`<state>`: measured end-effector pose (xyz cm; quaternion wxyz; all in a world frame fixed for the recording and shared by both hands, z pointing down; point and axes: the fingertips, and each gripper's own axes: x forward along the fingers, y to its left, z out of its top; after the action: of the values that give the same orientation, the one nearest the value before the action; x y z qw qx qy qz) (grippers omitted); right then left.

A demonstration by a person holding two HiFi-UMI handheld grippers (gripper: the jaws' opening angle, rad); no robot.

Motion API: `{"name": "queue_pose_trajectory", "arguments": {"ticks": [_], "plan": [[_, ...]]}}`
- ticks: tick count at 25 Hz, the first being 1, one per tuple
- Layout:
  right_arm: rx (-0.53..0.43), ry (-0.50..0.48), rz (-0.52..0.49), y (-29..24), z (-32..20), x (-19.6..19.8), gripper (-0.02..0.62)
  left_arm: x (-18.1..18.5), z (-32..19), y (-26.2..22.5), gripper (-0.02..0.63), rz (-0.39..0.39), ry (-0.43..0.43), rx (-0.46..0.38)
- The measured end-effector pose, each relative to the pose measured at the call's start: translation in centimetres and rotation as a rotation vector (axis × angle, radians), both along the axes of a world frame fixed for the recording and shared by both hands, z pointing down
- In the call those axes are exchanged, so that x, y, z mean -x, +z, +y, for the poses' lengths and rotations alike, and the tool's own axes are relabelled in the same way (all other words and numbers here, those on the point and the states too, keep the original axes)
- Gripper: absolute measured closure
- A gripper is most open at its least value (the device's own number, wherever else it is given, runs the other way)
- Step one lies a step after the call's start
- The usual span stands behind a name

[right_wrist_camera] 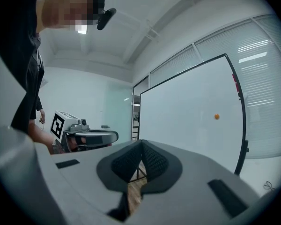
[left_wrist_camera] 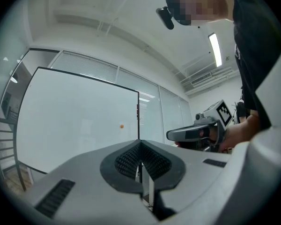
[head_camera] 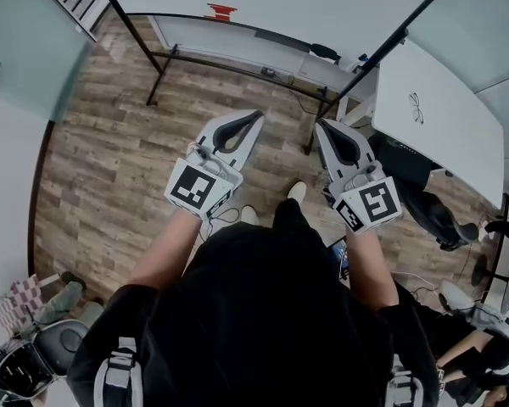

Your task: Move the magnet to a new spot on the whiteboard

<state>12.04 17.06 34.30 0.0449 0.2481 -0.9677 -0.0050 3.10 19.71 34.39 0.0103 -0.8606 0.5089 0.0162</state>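
Approach step, by my judgement. Small round orange magnet sits on black-framed white whiteboard, near right edge at mid-height, untouched. Left gripper and right gripper both have jaws together, nothing between them, well apart from board. Next move likely calls for: close in, spread one gripper's jaws, pinch magnet.

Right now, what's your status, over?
Left hand-held gripper shut, empty. Right hand-held gripper shut, empty. Orange magnet on whiteboard, untouched. Nothing in the way.

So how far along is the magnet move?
Nothing done: the orange magnet sits on the whiteboard, untouched. In hand: nothing; left gripper and right gripper are both shut and empty, short of the board. Left: reach, grip, relocate it.
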Motion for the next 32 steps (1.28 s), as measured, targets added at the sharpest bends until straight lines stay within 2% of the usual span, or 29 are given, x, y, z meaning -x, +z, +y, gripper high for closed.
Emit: {"name": "queue_pose_trajectory", "arguments": {"ticks": [14,24,32], "plan": [[-0.013,-0.028,-0.037,0.1,-6.1,1.8,0.594,0.2,-5.5,-0.2,0.604,-0.069,-0.004,0.007],[0.011,-0.055,-0.063,0.3,-12.9,2.4,0.594,-0.2,-12.6,-0.3,0.604,-0.063,-0.008,0.012],[0.021,-0.069,-0.078,0.4,-19.1,1.2,0.594,-1.8,-18.9,-0.8,0.604,-0.079,-0.016,0.012]]}}
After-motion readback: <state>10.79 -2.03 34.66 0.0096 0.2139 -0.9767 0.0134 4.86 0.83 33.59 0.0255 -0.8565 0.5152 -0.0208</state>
